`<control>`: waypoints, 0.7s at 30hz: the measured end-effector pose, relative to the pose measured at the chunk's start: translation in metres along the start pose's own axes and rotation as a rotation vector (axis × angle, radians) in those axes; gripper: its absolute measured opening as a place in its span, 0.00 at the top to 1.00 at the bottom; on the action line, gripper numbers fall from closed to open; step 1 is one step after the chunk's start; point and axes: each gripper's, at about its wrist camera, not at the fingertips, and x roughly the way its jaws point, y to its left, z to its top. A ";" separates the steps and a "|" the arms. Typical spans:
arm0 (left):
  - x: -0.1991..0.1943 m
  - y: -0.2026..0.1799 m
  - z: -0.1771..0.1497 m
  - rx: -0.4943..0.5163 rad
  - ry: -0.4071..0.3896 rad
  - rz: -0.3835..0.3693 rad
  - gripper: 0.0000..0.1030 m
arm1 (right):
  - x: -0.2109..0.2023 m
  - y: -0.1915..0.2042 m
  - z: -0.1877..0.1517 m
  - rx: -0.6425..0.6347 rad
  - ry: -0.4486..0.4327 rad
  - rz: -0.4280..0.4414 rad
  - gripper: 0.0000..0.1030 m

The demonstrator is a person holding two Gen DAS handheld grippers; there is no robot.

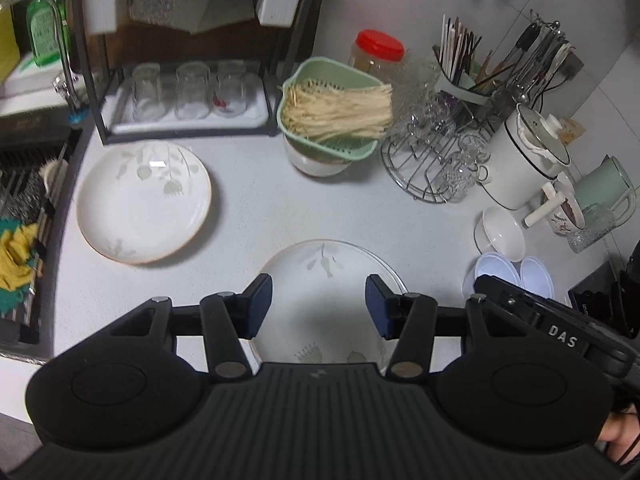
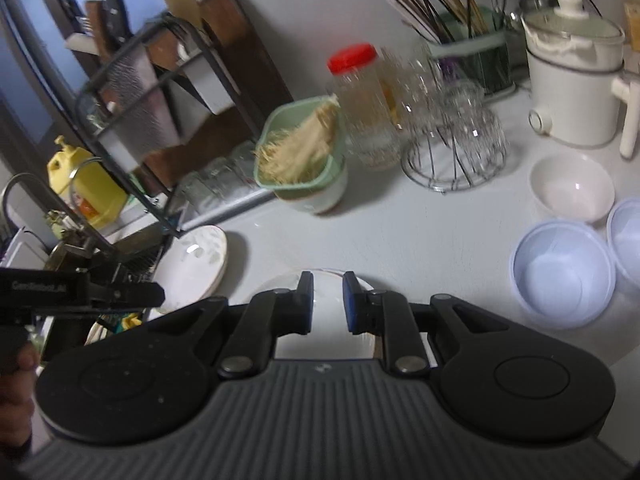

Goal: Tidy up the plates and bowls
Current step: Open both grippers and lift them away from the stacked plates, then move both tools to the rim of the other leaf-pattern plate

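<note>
Left wrist view, left to right:
- Far left edge: sink rack (image 1: 28,200) with yellow cloth (image 1: 16,256)
- Left centre: leaf-patterned plate (image 1: 144,200) flat on white counter (image 1: 256,208), apart from everything else, ahead-left of left gripper (image 1: 319,306)
- Lower centre: second leaf-patterned plate (image 1: 320,276) directly under and between the left fingers; jaws spread wide, nothing held; rim passes near the right pad but contact not resolvable
- Upper centre: green colander (image 1: 332,120) of noodles sitting in a white bowl (image 1: 316,162)
- Right: small white bowl (image 1: 500,232), then two pale blue bowls (image 1: 508,276) side by side, partly hidden behind the right gripper body

Right wrist view, left to right:
- Lower left: other gripper body intruding; first plate seen beyond it at left centre
- Lower centre: right gripper (image 2: 328,302) above the near plate, jaws narrowed to a slim gap, white plate surface visible through it; clamped on rim or merely above it: cannot tell
- Right: white bowl, then blue bowls at right edge, well apart from the fingers

Key relation: near plate lies straight ahead and below both grippers, flat, round, no long axis; far plate to its left, so stacking means a leftward carry. Both grippers about equally close to the near plate; left one nearer the far plate

Pose: both tools tilted downward toward the counter, converging on the same plate from its near side
</note>
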 end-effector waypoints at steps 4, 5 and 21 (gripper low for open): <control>-0.020 -0.006 -0.004 0.014 -0.035 -0.003 0.44 | -0.018 0.009 0.003 -0.052 -0.035 0.002 0.81; -0.024 -0.008 -0.005 0.018 -0.041 0.001 0.44 | -0.022 0.011 0.003 -0.060 -0.041 0.006 0.81; -0.056 0.005 -0.029 -0.019 -0.065 0.070 0.43 | -0.036 0.044 -0.005 -0.230 -0.046 0.024 0.81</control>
